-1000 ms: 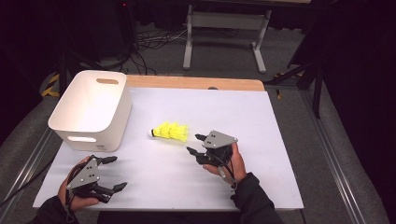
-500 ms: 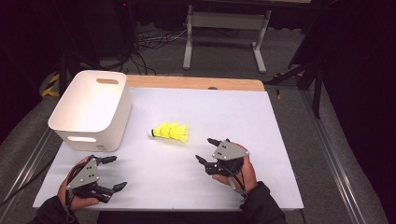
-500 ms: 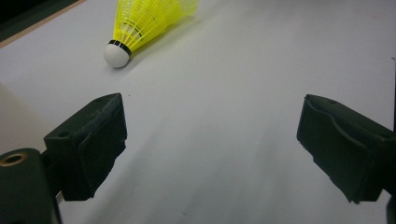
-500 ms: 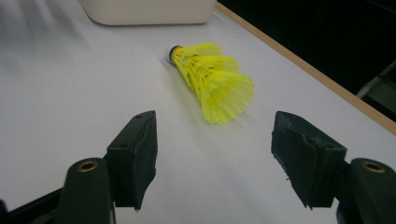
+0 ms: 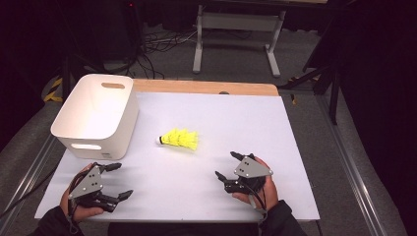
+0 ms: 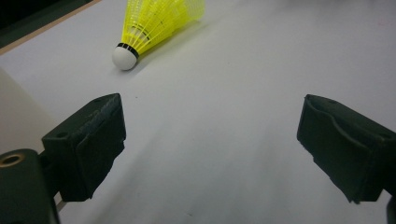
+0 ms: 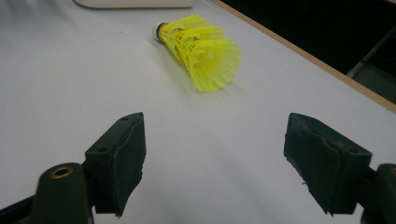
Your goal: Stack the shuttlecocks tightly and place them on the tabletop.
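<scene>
Your right gripper (image 5: 229, 166) sits low on the sheet (image 5: 236, 123) near the front edge, on the right side. Its jaws stand wide apart and have just been opening; nothing lies between them. The shuttlecock (image 5: 180, 138) is ahead of it and off toward the bin, well apart from the tips. In the right gripper view the shuttlecock (image 7: 201, 44) lies on its side beyond the jaws, slightly left of centre, skirt toward the camera and cork end pointing away.

Your left gripper (image 5: 116, 181) rests at the front left corner of the sheet, just in front of the bin (image 5: 81, 135). Its jaws also stand wide apart with only bare sheet between them. In the left gripper view the shuttlecock (image 6: 154, 25) lies ahead and to the left, white cork nearest the camera, clear of both jaws.

Count: one shuttlecock, yellow skirt, white cork. One bin, white, with a handle slot in each end wall. Two grippers, one in each of your hands.

Shuttlecock position: on its side on the sheet, roughly mid-table, just right of the bin and not touching it, cork toward the bin.

Bin: stands upright at the left side of the sheet. What shows of its inside from the high view is bare white wall and floor; nothing seen in it.
</scene>
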`<state>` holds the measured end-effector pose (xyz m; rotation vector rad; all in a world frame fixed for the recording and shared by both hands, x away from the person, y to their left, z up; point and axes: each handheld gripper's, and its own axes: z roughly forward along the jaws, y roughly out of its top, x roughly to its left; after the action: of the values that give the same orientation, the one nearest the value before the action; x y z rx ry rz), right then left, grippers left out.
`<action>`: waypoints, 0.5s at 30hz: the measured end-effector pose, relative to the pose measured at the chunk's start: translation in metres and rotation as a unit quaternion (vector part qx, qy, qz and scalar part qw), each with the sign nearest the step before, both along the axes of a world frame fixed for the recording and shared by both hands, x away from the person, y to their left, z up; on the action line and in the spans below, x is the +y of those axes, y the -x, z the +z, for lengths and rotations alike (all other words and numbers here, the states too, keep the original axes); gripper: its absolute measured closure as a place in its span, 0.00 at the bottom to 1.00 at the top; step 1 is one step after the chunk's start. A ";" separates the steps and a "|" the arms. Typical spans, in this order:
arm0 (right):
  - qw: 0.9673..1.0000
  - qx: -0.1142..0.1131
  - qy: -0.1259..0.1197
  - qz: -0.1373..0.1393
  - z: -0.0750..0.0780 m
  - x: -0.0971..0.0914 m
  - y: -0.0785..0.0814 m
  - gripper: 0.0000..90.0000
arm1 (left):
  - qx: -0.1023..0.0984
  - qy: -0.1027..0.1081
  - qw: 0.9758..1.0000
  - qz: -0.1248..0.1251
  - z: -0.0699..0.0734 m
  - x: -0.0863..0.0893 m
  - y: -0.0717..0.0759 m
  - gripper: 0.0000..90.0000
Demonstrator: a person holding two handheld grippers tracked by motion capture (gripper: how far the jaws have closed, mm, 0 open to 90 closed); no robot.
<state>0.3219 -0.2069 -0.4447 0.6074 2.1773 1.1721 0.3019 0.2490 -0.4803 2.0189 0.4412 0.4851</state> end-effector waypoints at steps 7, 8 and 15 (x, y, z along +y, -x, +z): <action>1.000 -0.004 -0.014 -0.027 -0.007 -0.014 0.007 0.17 | 0.004 0.009 1.000 0.008 0.000 0.002 -0.001 0.09; 0.999 0.000 -0.020 -0.028 -0.009 -0.016 0.009 0.16 | 0.003 0.009 1.000 0.009 0.000 0.003 -0.001 0.09; 1.000 -0.001 -0.006 -0.024 -0.015 -0.019 0.014 0.12 | 0.003 0.009 1.000 0.015 -0.001 0.004 0.002 0.09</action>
<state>0.3081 -0.2263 -0.4601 0.6587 2.1434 1.1618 0.3000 0.2529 -0.4810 1.9997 0.4774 0.4920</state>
